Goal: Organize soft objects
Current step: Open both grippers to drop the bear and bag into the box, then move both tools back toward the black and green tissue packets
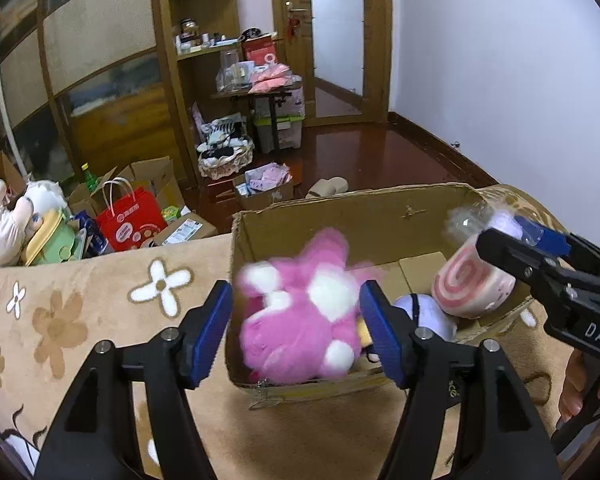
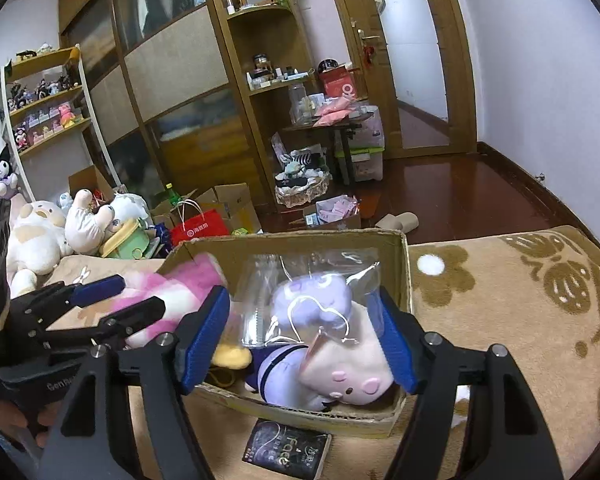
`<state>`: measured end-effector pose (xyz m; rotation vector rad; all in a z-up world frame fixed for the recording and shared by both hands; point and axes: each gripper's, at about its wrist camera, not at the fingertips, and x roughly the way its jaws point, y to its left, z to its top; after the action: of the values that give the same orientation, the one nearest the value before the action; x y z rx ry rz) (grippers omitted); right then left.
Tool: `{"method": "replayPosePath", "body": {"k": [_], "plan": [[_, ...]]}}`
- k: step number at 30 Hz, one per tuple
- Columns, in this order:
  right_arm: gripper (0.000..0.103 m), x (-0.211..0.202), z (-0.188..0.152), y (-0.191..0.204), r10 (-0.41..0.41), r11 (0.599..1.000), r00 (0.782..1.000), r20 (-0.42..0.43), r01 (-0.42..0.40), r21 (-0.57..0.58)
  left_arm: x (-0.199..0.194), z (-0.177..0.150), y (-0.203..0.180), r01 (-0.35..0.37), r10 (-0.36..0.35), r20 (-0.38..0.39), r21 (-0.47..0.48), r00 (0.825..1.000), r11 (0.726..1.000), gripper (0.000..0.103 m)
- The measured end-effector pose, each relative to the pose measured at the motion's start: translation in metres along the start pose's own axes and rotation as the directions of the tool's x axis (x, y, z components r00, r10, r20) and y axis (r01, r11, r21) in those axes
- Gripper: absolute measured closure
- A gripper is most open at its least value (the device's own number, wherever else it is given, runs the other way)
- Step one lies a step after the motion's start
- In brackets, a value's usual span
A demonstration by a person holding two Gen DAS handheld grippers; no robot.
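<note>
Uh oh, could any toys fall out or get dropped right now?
Maybe. The pink plush looks blurred, moving inside the open left gripper right above the near edge of the cardboard box, so it could tumble out. The bagged purple plush at the right gripper has slippery-looking plastic and might slide.
</note>
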<state>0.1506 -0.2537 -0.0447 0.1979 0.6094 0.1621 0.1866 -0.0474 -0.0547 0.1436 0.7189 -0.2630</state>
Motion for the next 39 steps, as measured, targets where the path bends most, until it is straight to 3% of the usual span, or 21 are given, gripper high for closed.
{"method": "replayPosePath", "body": {"k": [2, 13, 18, 20, 39], "plan": [[0.027, 0.001, -0.001, -0.001, -0.003, 1.000, 1.000, -0.006, 0.003, 0.003, 0.000, 0.000, 0.004, -0.016, 0.016, 0.008, -0.015, 1.000, 1.000, 0.025], [0.011, -0.011, -0.003, 0.000, -0.030, 0.999, 1.000, -0.008, 0.030, -0.014, -0.011, -0.004, 0.015, -0.054, 0.054, -0.005, -0.020, 0.999, 0.998, 0.008], [0.008, -0.024, -0.005, 0.001, -0.048, 0.999, 0.999, -0.008, 0.047, -0.011, -0.023, -0.005, 0.019, -0.047, 0.047, -0.011, -0.038, 0.999, 0.998, 0.007], [0.000, -0.031, -0.006, 0.002, -0.061, 0.998, 0.998, -0.004, 0.061, -0.017, -0.029, -0.007, 0.020, -0.043, 0.042, -0.015, -0.042, 0.999, 0.998, 0.007], [0.000, -0.085, -0.028, 0.008, -0.119, 0.991, 0.991, -0.063, 0.115, -0.066, -0.083, -0.039, 0.009, -0.016, 0.011, -0.084, -0.052, 0.996, 0.999, 0.005]]}}
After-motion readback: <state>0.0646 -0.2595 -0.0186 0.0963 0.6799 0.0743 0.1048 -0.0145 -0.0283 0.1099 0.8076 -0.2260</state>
